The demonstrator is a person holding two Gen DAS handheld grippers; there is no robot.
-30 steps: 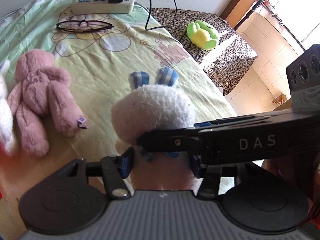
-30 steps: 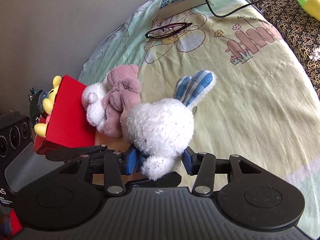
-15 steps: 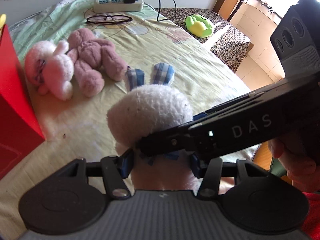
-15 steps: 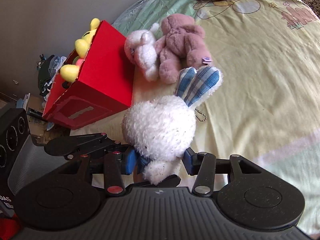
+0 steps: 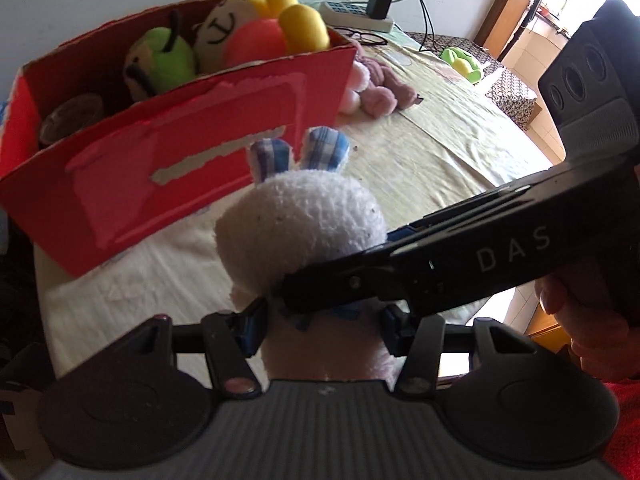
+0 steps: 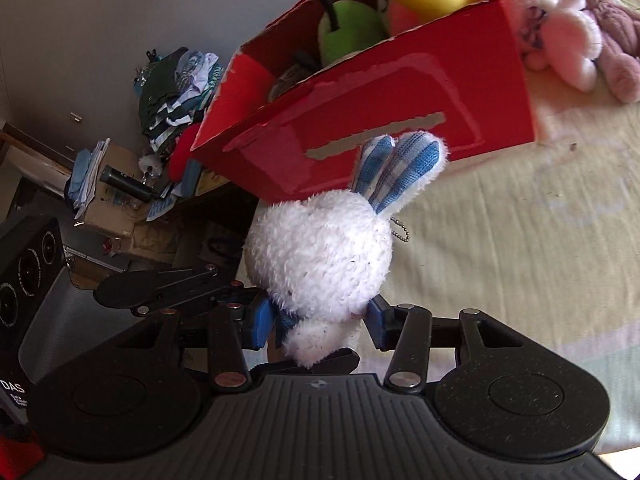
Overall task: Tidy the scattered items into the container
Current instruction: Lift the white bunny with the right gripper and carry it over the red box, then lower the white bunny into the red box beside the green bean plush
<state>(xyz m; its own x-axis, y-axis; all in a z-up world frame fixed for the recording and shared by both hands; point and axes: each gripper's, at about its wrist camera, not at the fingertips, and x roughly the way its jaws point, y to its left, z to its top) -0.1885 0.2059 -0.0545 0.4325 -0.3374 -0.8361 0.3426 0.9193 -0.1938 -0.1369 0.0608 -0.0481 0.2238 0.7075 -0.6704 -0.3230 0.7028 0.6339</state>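
Bunny (image 6: 320, 256) body mostly hidden: the right gripper (image 5: 440, 264) bar cuts across its neck in the left view, and the lower body disappears behind the left gripper (image 5: 324, 332). Face not visible in either view.

Both grippers are clamped on the same bunny, jaws part-way closed with blue pads pressed into the plush on each side; right gripper (image 6: 320, 320) grips just under the head. Bunny is held in the air above the bed (image 6: 520, 240), just in front of the red box (image 6: 400, 120).

Box sits at the bed's edge; past that edge is floor clutter, hard to make out. Its top is open, front wall facing the grippers. The far half is packed with plush toys (image 5: 256, 40); the near-left part looks free, with a dark round thing I can't identify.

Bunny's long axis runs away from the cameras, checked ears (image 6: 400, 168) leading, pointing at the box's front wall.

Two pink plushies (image 6: 580, 40) lie on the bed just right of the box.
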